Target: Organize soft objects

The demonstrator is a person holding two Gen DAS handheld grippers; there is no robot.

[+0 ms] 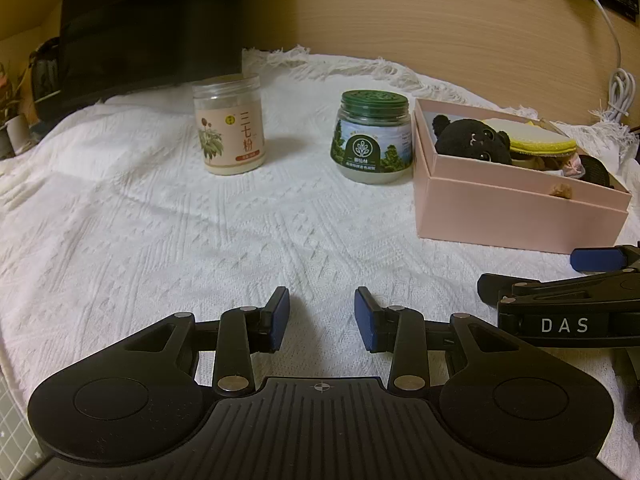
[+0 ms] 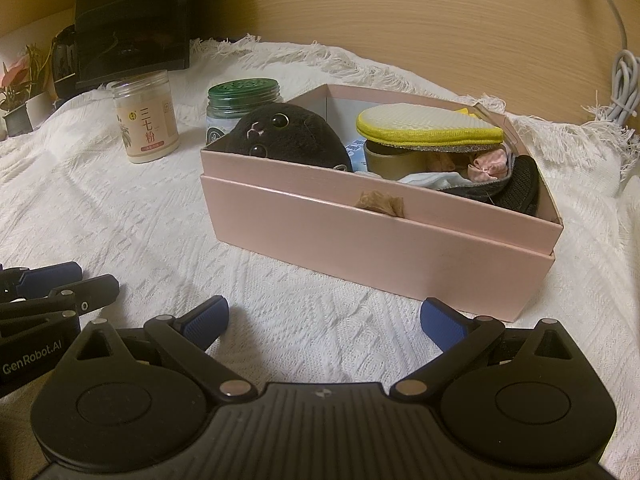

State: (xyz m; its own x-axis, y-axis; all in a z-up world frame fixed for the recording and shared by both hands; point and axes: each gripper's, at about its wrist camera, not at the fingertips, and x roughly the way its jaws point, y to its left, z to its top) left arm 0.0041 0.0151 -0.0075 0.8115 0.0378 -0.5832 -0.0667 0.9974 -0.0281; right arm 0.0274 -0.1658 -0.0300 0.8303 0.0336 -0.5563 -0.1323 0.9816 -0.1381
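The pink box (image 2: pixel 384 236) sits on the white knitted cloth (image 2: pixel 120 208), holding a black plush toy (image 2: pixel 292 140), a yellow-rimmed sponge pad (image 2: pixel 428 124) on a tin and crumpled cloths; the right gripper (image 2: pixel 324 320) hovers before it, jaws wide and empty; the left gripper (image 1: pixel 322 312) stands part-open, gripping nothing.

Black plush (image 2: pixel 288 138) lower body hidden behind pink box (image 2: pixel 360 240) wall; jar labels' small print illegible.
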